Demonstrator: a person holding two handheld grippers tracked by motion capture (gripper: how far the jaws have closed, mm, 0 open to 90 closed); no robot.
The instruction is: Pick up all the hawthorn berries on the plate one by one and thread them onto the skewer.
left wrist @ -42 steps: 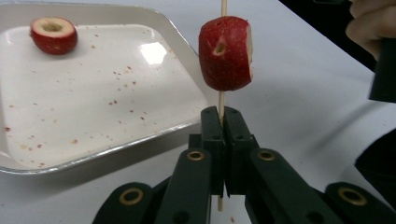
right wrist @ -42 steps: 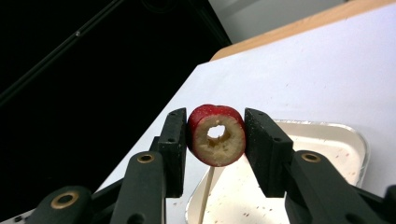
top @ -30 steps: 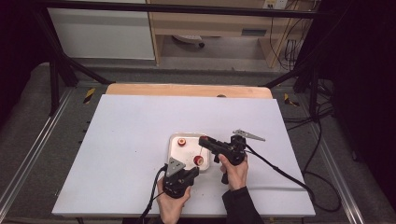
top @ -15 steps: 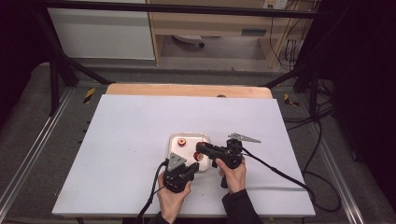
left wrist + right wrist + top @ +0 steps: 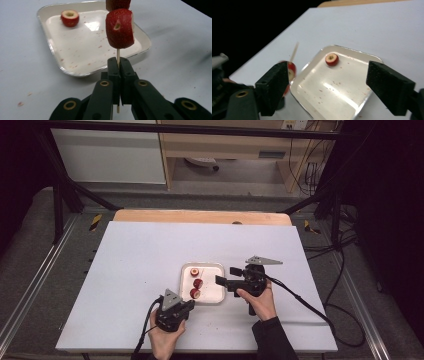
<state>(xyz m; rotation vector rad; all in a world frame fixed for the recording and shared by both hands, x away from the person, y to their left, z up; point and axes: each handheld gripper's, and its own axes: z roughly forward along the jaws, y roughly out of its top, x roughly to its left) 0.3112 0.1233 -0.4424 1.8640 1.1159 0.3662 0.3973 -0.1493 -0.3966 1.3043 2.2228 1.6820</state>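
Left gripper [image 5: 119, 75] on skewer [image 5: 118, 53], perhaps two-fruited.

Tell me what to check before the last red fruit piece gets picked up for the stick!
1. Left gripper clamped on the skewer: ok, jaws shut on the stick.
2. Threaded fruit pieces seated on the skewer: ok, two are on it.
3. Right gripper ready to grab: ok, its jaws have just been opening, nothing between them.
4. Loose fruit piece reachable: ok, it lies alone in the tray.
5. Skewer tip free for another piece: cannot tell, it is blurred.
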